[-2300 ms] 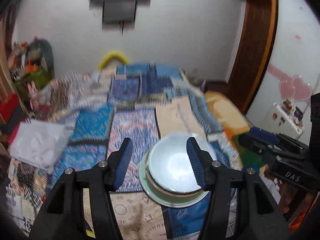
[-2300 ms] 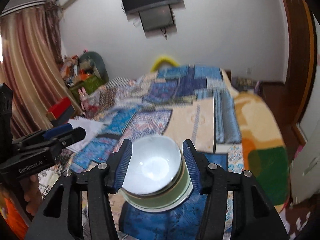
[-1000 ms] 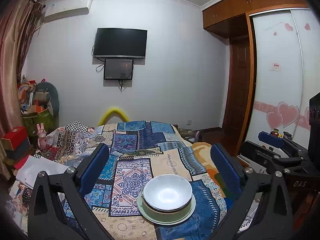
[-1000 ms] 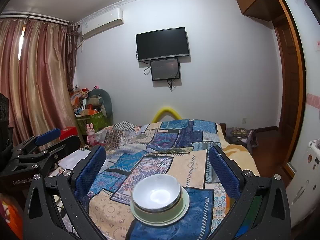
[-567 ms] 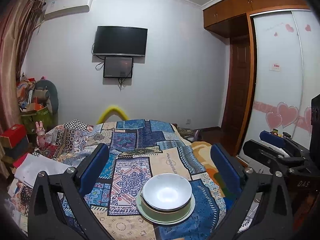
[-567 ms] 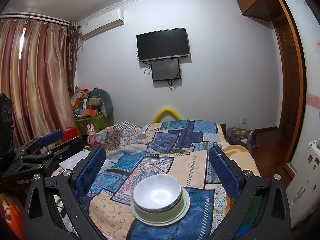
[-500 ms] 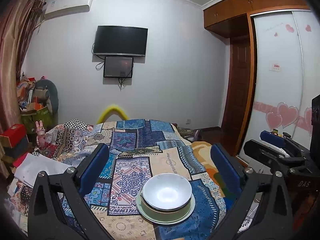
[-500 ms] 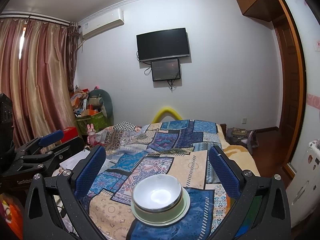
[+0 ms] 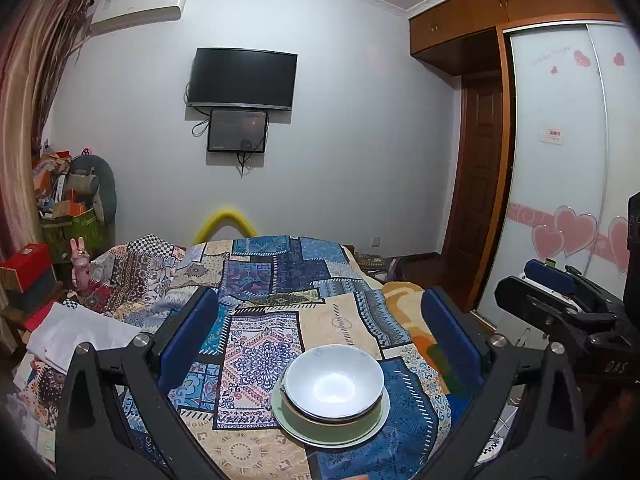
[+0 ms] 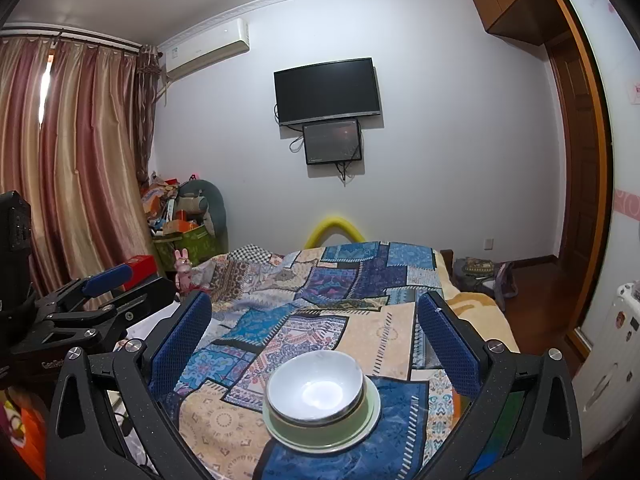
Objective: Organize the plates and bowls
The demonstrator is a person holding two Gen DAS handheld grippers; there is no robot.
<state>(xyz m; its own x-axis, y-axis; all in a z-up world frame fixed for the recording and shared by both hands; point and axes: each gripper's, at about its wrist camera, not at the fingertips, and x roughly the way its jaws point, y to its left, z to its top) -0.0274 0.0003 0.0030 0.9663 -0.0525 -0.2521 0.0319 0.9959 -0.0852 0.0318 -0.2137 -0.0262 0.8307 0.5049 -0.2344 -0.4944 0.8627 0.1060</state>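
Vs 2.3 s ago: both grippers now pulled back & raised, away from the stacked white bowl on green plate. Right gripper no longer grips bowl, jaws now spread wide. Left gripper jaws also wider. Since 1.0 s ago, no visible change.

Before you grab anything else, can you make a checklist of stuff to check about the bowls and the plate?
1. White bowl sits level in the stack: ok.
2. Stack rests centred on the green plate: ok.
3. Left gripper is open and touching nothing: ok.
4. Right gripper is open and clear of the stack: ok.
5. How many bowls are nested under the top one: cannot tell; only a darker rim shows beneath.
6. Patchwork blanket gives firm, flat support: cannot tell; it looks soft.
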